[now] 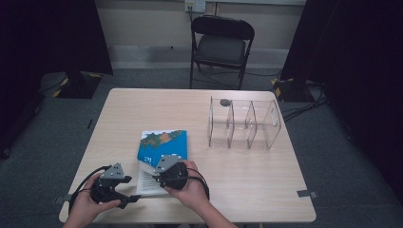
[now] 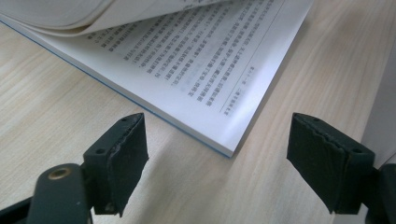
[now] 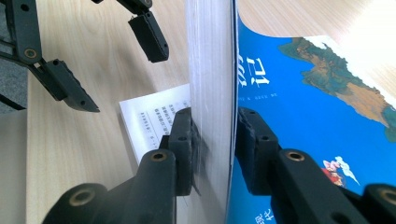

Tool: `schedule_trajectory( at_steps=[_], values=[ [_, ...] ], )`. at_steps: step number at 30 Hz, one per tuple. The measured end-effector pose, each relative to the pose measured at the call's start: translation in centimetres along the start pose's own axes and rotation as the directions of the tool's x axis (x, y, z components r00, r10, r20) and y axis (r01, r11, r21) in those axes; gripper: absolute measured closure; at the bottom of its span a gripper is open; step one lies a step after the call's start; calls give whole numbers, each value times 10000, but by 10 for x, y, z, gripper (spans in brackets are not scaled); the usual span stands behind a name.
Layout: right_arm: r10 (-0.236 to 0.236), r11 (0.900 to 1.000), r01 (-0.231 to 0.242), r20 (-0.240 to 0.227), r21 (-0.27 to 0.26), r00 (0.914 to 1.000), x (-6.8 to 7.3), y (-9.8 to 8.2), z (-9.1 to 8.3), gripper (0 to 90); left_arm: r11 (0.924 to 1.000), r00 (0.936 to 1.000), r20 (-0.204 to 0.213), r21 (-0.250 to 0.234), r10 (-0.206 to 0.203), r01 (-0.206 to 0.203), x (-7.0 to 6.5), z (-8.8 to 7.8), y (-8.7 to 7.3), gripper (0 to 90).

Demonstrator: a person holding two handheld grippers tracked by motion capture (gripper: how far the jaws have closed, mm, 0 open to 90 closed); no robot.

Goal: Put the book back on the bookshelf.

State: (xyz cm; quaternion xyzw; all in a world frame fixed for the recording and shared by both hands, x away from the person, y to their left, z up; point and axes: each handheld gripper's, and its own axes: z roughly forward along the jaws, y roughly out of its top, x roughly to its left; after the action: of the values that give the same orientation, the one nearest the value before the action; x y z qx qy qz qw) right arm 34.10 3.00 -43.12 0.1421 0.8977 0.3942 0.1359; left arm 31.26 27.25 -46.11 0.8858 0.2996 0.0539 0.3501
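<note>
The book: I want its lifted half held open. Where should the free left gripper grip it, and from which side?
Likely the lifted stack's open fore edge, from the left gripper's own side: the right gripper already pinches it lower down, and its pages stand upright, thin enough for open jaws.

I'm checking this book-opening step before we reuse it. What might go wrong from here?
The right gripper pinches the book's cover and a thick sheaf of pages near one corner, so they may crease, tear or slip out. The left gripper stands open beside the bottom page and pins nothing, so the book might slide or lift off the table.
</note>
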Motion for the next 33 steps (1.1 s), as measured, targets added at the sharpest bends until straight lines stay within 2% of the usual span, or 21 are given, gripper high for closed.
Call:
schedule_trajectory(
  at_steps=[3, 4, 6, 8, 17, 18, 20, 33],
  values=[
    [15, 10000, -15, -24, -2, 10000, -3, 3, -2, 698, 9998, 9998, -62, 152, 162, -161, 1, -1, -1, 193],
    [78, 9999, -78, -1, 105, 10000, -3, 6, -4, 700, 9988, 9995, -126, 401, 297, -291, 1, -1, -3, 190],
    [91, 9999, -91, -21, 133, 10000, -4, 6, -4, 700, 9986, 9993, -156, 407, 335, -329, 1, 0, -3, 190],
    [81, 9999, -80, -48, 152, 10000, -6, 8, -5, 702, 9988, 9996, -142, 418, 263, -257, 1, 1, -5, 189],
    [162, 9997, -161, -69, 204, 9998, -12, 15, -12, 711, 9970, 9985, -352, 666, 422, -398, 4, 4, -8, 188],
    [164, 9996, -163, -39, 240, 9999, -12, 17, -14, 714, 9975, 9990, -327, 649, 301, -279, 4, 6, -9, 189],
    [161, 9996, -161, -20, 253, 9999, -13, 19, -16, 716, 9956, 9987, -351, 873, 362, -331, 6, 7, -10, 189],
    [531, 9982, -532, 36, 270, 9986, -22, 29, -26, 727, 9970, 9988, -273, 669, 396, -377, 2, 20, -8, 192]
  ],
)
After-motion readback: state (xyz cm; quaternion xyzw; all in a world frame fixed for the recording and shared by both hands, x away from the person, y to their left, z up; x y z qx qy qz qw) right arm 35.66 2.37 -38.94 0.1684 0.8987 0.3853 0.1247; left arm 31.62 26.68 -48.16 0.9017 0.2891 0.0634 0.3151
